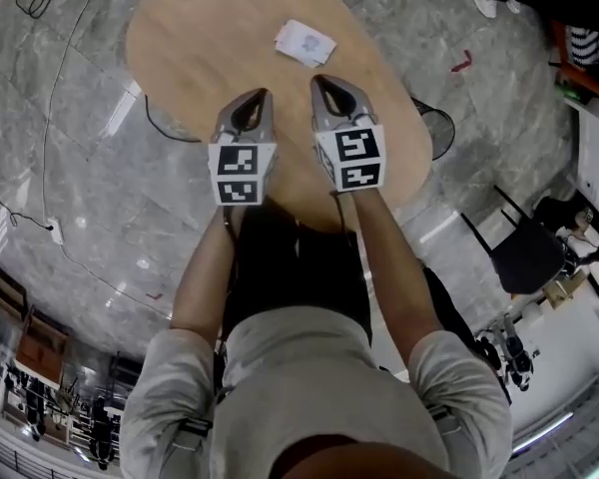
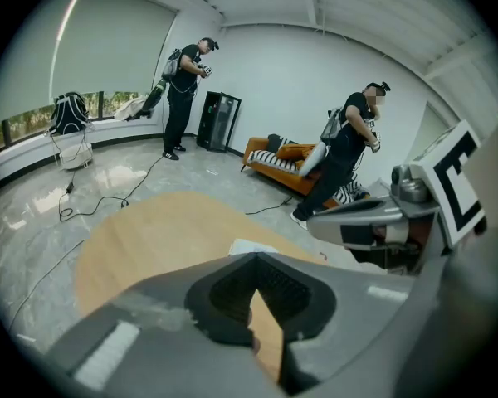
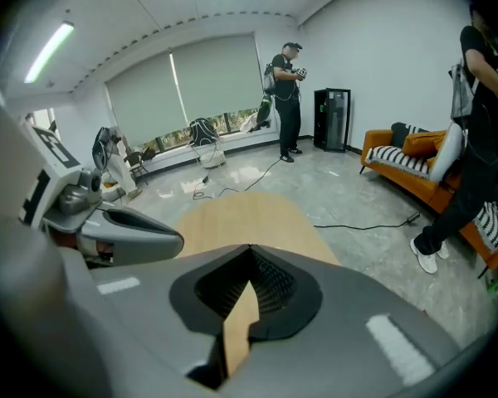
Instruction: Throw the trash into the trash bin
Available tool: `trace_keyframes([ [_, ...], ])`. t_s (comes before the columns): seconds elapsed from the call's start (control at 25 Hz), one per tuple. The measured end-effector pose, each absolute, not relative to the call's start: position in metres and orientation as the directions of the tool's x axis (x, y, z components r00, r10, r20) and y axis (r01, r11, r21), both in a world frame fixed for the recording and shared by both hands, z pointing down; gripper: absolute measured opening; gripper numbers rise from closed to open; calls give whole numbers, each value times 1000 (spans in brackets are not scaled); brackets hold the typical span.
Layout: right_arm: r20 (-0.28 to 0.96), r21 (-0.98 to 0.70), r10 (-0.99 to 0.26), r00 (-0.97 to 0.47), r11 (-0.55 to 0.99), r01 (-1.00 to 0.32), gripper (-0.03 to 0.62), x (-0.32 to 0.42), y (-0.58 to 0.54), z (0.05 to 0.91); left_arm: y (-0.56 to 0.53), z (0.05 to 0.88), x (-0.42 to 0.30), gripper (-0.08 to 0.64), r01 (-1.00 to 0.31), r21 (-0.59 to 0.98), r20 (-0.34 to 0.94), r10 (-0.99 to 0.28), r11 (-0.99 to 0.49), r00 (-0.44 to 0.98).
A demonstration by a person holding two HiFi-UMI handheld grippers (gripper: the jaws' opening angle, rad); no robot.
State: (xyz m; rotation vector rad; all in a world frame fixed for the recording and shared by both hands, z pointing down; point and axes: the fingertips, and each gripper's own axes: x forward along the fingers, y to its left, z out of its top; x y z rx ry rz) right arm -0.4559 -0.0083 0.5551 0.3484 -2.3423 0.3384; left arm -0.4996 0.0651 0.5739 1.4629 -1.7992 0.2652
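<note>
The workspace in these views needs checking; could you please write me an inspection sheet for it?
Surface: oval wooden table, bare but for one item.
Job's things: white paper trash lies on the table's far part; bin not clearly seen.
Clutter: nothing seen on the table.
Grippers: left gripper and right gripper side by side over the table, jaws shut, empty.
Cables: cables trail over the floor left of the table.
Surroundings: black chair at right; sofa and two people beyond.
</note>
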Motion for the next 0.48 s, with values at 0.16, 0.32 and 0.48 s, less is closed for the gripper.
trace_keyframes([
  [0.16, 728, -139, -143, -670, 927, -349, 8, -451, 1, 593, 73, 616, -483, 18, -884, 367, 697, -715, 289, 55],
  [0.32, 737, -122, -125, -664, 942, -313, 8, -464, -4, 625, 68, 645, -488, 18, -886, 369, 698, -713, 282, 64],
  [0.48, 743, -100, -123, -658, 951, -292, 8, -469, 0, 639, 77, 661, -487, 18, -884, 367, 717, -694, 288, 72],
])
